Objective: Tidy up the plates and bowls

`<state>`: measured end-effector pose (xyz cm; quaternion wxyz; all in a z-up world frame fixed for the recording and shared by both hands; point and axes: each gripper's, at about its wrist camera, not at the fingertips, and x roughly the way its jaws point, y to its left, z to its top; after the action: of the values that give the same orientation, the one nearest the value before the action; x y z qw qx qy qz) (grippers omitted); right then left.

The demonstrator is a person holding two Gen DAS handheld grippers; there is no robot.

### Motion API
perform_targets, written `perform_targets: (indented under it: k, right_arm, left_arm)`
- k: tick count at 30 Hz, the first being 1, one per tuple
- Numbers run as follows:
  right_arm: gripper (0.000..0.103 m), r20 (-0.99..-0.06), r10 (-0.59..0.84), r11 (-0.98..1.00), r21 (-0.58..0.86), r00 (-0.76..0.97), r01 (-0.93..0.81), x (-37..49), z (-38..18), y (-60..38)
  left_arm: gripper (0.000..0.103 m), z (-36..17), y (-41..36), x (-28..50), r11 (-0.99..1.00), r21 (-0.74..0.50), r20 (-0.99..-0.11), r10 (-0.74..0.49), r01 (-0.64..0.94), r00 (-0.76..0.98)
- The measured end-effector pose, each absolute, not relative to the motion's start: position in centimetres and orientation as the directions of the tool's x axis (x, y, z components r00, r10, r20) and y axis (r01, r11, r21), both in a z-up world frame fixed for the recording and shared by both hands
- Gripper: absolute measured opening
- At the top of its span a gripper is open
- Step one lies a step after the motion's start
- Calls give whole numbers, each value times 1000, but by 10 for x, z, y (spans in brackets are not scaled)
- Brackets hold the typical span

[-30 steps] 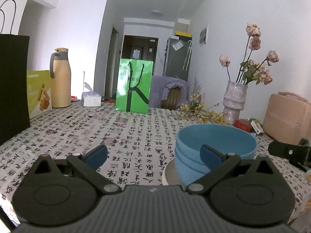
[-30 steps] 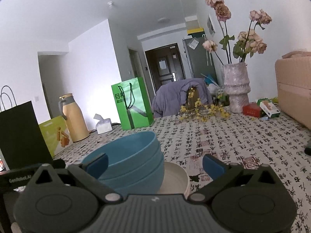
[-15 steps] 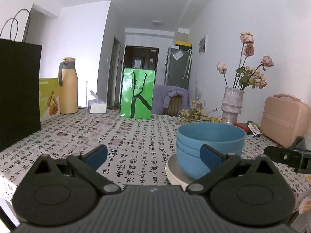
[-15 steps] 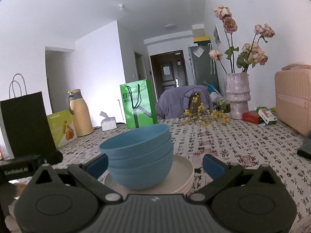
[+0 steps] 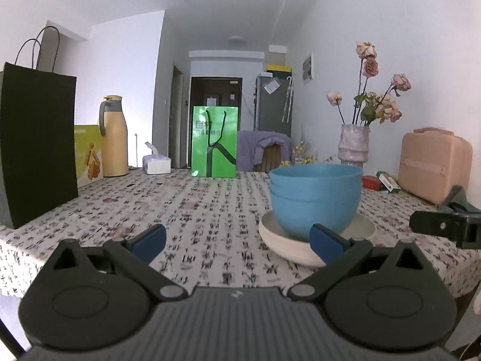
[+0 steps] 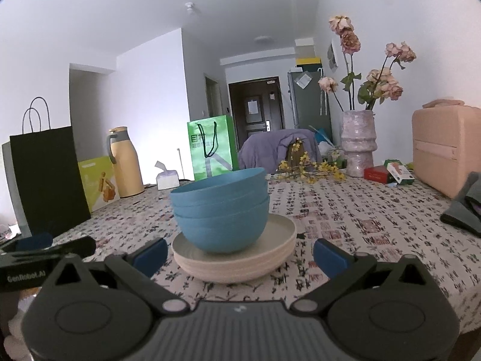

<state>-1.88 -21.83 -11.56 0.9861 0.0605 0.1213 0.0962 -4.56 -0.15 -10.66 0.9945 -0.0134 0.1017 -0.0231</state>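
A stack of blue bowls [image 5: 314,198] [image 6: 221,207] sits upright on a stack of cream plates [image 5: 288,245] [image 6: 237,264] near the table's front edge. My left gripper [image 5: 237,240] is open and empty, low at the table edge, left of the stack. My right gripper [image 6: 240,255] is open and empty, low in front of the stack, the plates between its fingertips' line of sight. Each gripper shows at the side of the other view: the right one [image 5: 445,225], the left one [image 6: 45,252].
The table wears a patterned cloth [image 5: 195,210]. At the back stand a black bag [image 5: 36,144], a yellow thermos [image 5: 112,138], a tissue box [image 5: 156,164], a green bag [image 5: 214,141], a flower vase [image 5: 354,146] and a pink case [image 5: 433,165]. A dark object [image 6: 463,210] lies at right.
Both grippers have drawn back and down from the stack toward the table's front edge. The bowls and plates stay in place. Both stay open.
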Motion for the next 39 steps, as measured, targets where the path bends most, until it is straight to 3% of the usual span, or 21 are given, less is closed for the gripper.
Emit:
perform_targets:
  k: [39]
  right_arm:
    - [103, -195, 178, 984, 69, 965, -167, -64, -119, -209]
  left_arm:
    - [103, -112, -7, -93, 996, -52, -120, -80, 74, 989]
